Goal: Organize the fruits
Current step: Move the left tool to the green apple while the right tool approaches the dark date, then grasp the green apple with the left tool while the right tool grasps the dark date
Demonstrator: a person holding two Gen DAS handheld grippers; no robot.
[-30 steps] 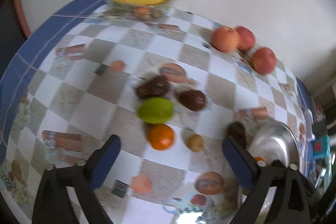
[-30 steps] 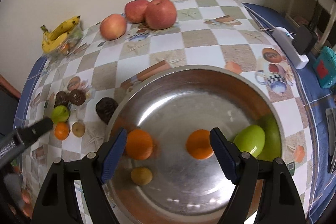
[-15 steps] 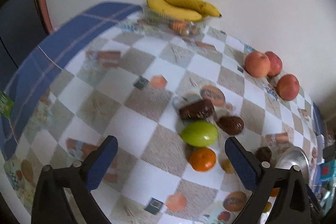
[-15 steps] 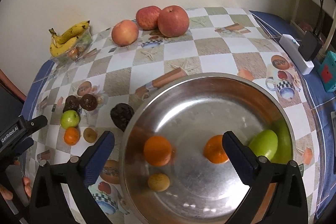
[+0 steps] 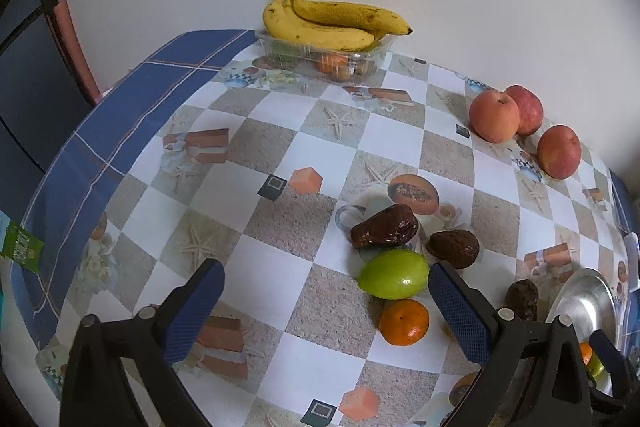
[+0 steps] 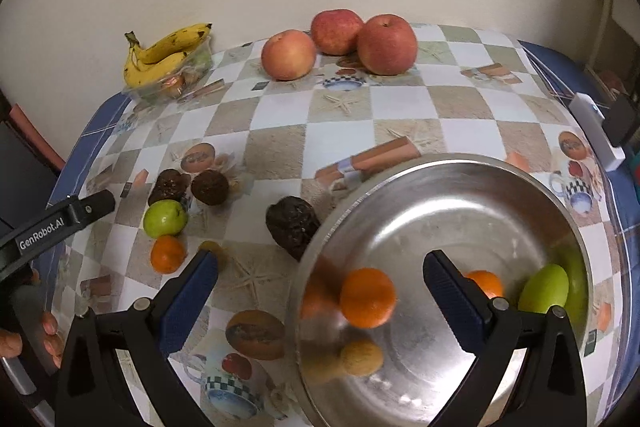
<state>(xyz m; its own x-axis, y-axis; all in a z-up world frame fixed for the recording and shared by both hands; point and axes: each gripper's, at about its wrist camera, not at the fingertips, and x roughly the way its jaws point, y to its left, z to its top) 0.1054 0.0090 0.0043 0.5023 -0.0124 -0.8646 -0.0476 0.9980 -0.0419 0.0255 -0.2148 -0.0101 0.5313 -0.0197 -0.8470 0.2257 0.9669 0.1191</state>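
Left gripper (image 5: 326, 307) beside crosswise green fruit (image 5: 393, 274)

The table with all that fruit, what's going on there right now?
A person holds a gripper in each hand and is sorting fruit into a steel bowl. The right gripper hangs open over the bowl, nothing between its jaws, having just opened. The bowl holds two oranges, a green fruit and a small brown one. The left gripper is open and empty near a green fruit, an orange and dark fruits on the table.
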